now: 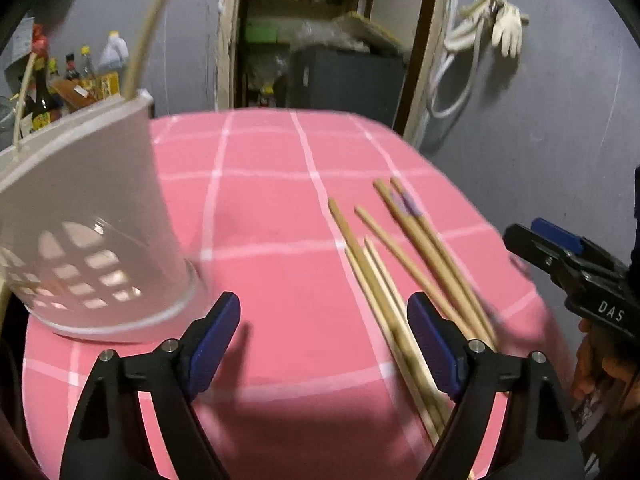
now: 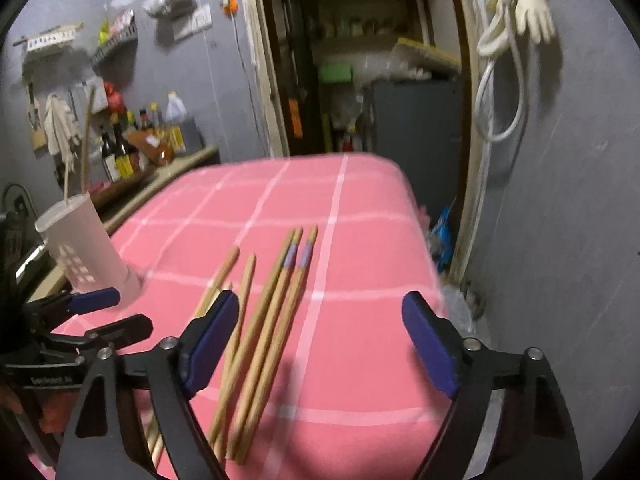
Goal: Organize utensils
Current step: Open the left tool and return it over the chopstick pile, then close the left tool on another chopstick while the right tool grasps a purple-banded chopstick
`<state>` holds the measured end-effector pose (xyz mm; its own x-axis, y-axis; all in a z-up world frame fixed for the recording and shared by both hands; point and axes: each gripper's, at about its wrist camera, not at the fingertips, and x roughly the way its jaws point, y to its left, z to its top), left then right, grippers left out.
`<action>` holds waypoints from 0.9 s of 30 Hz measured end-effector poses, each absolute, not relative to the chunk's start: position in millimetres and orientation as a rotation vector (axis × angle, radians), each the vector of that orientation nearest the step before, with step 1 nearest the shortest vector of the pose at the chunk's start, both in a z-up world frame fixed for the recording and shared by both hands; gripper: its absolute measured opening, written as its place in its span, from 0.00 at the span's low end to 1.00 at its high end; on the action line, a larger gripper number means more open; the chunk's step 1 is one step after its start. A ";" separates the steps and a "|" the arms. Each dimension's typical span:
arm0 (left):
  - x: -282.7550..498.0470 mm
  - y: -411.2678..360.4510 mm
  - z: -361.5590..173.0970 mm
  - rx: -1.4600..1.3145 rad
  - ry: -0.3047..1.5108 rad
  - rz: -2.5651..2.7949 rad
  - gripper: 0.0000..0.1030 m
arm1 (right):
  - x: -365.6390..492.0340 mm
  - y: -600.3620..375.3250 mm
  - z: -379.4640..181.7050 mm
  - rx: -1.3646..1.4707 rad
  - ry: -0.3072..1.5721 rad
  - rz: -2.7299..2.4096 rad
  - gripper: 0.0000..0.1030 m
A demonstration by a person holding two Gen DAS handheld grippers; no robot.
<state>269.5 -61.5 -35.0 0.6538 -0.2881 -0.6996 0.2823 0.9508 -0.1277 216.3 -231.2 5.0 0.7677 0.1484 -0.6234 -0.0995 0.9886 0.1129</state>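
Observation:
Several wooden chopsticks lie loose on the pink checked tablecloth, two of them with purple bands. They also show in the right wrist view. A white perforated utensil holder stands at the left with two chopsticks in it; it also shows in the right wrist view. My left gripper is open and empty, above the cloth between holder and chopsticks. My right gripper is open and empty above the chopsticks; it shows at the right edge of the left wrist view.
Sauce bottles stand on a counter behind the holder. An open doorway with shelves and a dark cabinet is beyond the table. Gloves and a hose hang on the grey wall at right. The table's right edge drops off.

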 end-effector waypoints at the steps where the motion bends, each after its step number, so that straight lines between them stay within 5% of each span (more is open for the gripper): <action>1: 271.7 -63.2 -36.8 0.001 0.808 -0.323 0.74 | 219.3 -230.7 1.6 0.073 0.705 0.139 0.74; 8: 288.0 -73.3 -55.2 0.035 0.893 -0.318 0.59 | 231.1 -226.4 -14.1 0.053 0.802 0.167 0.56; 18: 295.0 -86.0 -56.5 0.081 0.909 -0.326 0.47 | 243.4 -223.5 -21.8 0.052 0.880 0.187 0.45; 27: 307.8 -83.0 -57.9 0.049 0.936 -0.314 0.24 | 263.3 -218.3 -27.9 0.042 0.942 0.204 0.37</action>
